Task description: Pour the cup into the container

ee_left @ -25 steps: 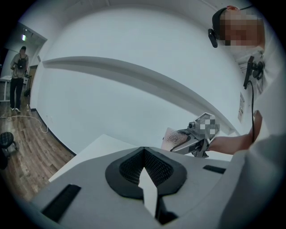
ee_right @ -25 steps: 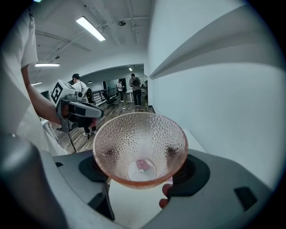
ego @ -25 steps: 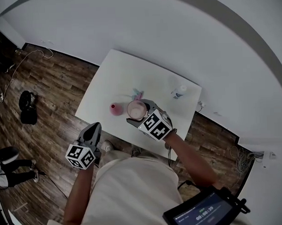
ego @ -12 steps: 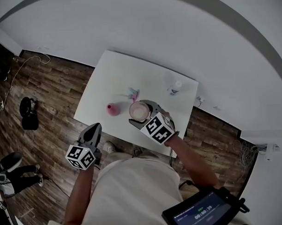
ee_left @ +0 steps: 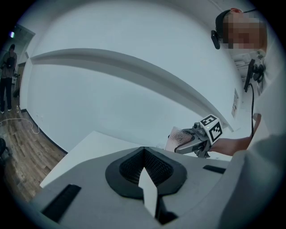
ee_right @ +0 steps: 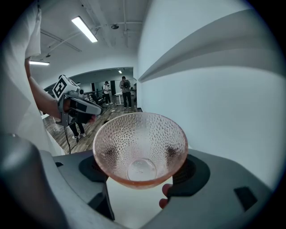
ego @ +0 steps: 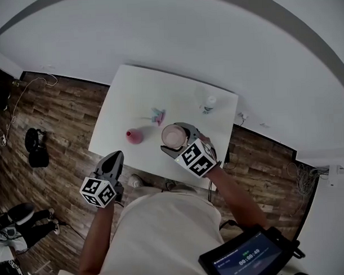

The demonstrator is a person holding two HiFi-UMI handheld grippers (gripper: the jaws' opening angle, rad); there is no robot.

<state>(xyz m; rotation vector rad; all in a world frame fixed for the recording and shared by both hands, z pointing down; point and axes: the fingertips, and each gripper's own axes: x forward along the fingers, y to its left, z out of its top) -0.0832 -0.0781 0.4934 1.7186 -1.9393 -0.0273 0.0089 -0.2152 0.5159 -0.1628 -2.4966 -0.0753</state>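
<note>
My right gripper point(ego: 176, 140) is shut on a pink dimpled see-through cup point(ego: 172, 135), held above the white table point(ego: 136, 90) near its front edge. In the right gripper view the cup point(ee_right: 139, 143) sits between the two pads point(ee_right: 196, 172) with its mouth towards the camera, and it looks empty. A small clear container with a white top point(ego: 209, 102) stands at the table's far right. My left gripper point(ego: 115, 157) hangs shut and empty off the table's front left edge; its jaws meet in the left gripper view point(ee_left: 145, 172).
A small pink object point(ego: 133, 136) stands on the table left of the held cup, and a pink-and-blue item point(ego: 156, 115) lies behind it. Wooden floor surrounds the table. A tablet point(ego: 249, 256) is at the lower right. People stand far off.
My right gripper has carried the cup a little to the right, away from the small pink object. The head view has shifted. The left gripper stays where it was.
</note>
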